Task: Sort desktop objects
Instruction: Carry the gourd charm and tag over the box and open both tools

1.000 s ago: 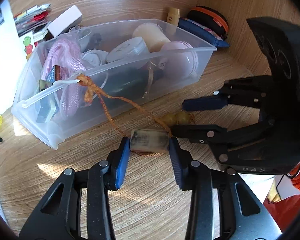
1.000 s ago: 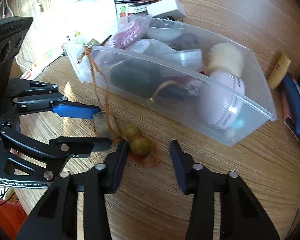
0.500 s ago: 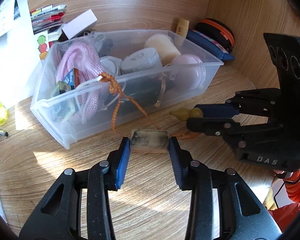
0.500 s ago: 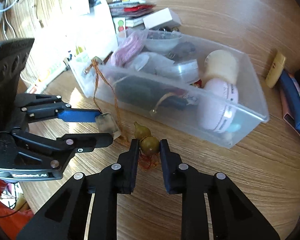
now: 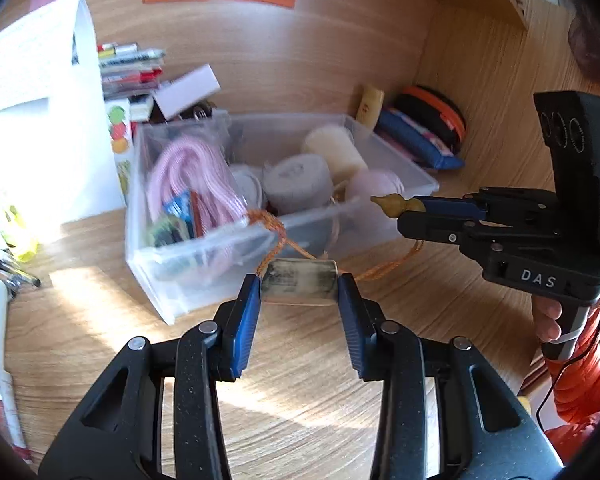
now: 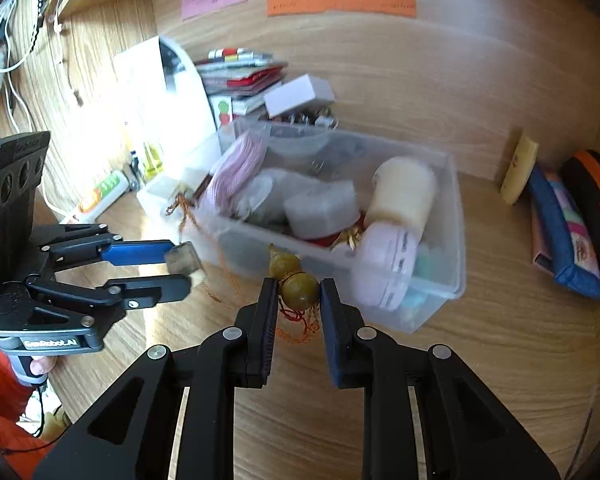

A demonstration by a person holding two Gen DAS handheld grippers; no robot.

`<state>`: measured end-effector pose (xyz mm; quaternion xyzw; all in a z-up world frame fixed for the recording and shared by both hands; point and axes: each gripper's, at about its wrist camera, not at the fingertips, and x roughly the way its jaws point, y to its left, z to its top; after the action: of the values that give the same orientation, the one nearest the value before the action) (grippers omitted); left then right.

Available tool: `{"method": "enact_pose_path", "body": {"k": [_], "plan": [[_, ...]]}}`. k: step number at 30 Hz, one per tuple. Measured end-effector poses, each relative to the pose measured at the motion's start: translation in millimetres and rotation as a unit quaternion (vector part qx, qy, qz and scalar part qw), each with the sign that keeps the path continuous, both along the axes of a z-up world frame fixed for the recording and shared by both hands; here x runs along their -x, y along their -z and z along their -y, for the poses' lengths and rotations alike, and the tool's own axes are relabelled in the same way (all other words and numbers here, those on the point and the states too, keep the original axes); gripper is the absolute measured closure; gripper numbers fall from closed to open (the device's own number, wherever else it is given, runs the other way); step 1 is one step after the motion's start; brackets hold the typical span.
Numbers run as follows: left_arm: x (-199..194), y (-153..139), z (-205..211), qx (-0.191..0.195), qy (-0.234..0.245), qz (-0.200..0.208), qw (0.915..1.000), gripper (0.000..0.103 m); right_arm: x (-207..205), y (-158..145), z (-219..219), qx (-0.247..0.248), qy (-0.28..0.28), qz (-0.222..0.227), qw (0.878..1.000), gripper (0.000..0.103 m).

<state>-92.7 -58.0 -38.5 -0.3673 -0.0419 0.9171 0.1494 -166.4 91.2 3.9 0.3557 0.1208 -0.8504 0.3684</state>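
— Left tongs (image 5: pixel 299 294) clamped on the pale rectangular block (image 5: pixel 298 287); right tongs (image 6: pixel 299 294) clamped on the lower bulb of the small yellow-green gourd charm (image 6: pixel 294 280). Both pieces held above the wooden surface (image 5: pixel 300 408), just in front of the clear plastic bin (image 5: pixel 380 216).

— Joined together, these two?

— Seems so. Linked by the orange braided cord (image 5: pixel 278 236), which climbs to the bin's near rim and is draped or caught there. Cannot tell if knotted.

— Which step, then?

— Probably carrying the whole pendant toward the bin, to drop it among the pink rope coil (image 5: pixel 192 180), the cream cylinder (image 6: pixel 404 196) and the round pink case (image 6: pixel 388 264) already inside.

— And next?

— Raise both tongs together above the front wall, keep them near each other so the cord stays slack, bring them over a free spot in the bin, then release. Careful: a tight cord on the rim could pull or tip the light bin.
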Motion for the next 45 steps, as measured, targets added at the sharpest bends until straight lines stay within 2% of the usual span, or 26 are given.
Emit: {"method": "enact_pose_path", "body": {"k": [4,12,18,23,26,32,36,41,45], "plan": [[0,-15,10,-0.017,-0.004,-0.015,0.9997,0.064,4,-15,-2,0.011,0.005,-0.014,1.000,0.084],[9,-32,13,-0.012,-0.010,-0.034,0.9993,0.064,18,-35,1,0.022,0.015,-0.034,0.999,0.084],[27,-46,2,0.009,-0.004,-0.049,0.9988,0.064,31,-53,11,0.014,0.014,-0.063,0.998,0.084],[41,-49,3,-0.002,-0.005,-0.052,0.9987,0.064,34,-71,17,0.012,0.010,-0.092,0.996,0.084],[49,-42,5,-0.008,-0.008,-0.044,0.9990,0.064,38,-65,22,-0.006,0.005,-0.092,0.996,0.084],[61,-24,8,-0.006,-0.013,-0.014,0.9998,0.064,54,-28,21,-0.023,0.008,-0.043,0.999,0.084],[60,-21,8,-0.006,-0.014,-0.017,0.9997,0.064,59,-9,17,-0.020,0.013,-0.017,1.000,0.084],[58,-21,7,-0.001,-0.016,-0.022,0.9996,0.064,58,-2,18,-0.025,0.009,-0.017,1.000,0.082],[60,-20,5,0.004,-0.016,-0.021,0.9996,0.064,53,-1,22,-0.033,0.002,-0.022,0.999,0.074]]}}
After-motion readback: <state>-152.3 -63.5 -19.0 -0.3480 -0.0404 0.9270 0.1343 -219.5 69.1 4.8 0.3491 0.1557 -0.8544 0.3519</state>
